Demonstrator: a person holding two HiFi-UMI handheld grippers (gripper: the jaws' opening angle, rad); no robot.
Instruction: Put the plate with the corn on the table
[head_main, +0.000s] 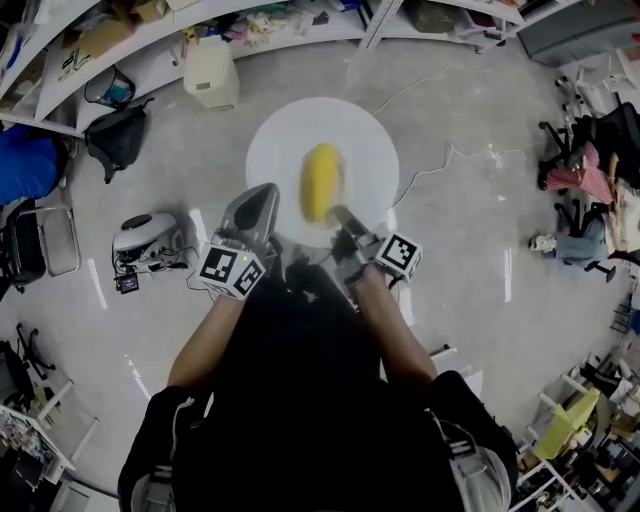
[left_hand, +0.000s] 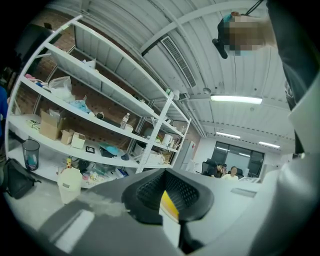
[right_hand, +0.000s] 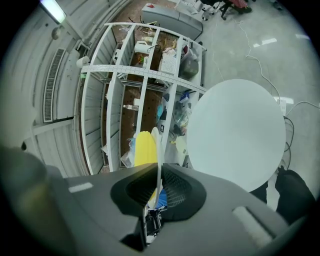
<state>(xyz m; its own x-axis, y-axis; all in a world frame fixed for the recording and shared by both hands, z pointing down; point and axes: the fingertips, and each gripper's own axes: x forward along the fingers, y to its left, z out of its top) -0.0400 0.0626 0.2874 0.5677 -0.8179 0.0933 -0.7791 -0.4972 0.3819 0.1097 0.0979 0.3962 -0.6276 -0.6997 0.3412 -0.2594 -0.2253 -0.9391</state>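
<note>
Plate (right_hand: 159, 142) with corn (right_hand: 144, 148) over table (right_hand: 235, 132), shelves (right_hand: 142, 75) beyond

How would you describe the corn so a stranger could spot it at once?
Start at the round white table in the middle of the grey floor. Over it, the left gripper and right gripper clamp a thin white plate between them. The corn lies on that plate: the one yellow, oblong thing against the white.
</note>
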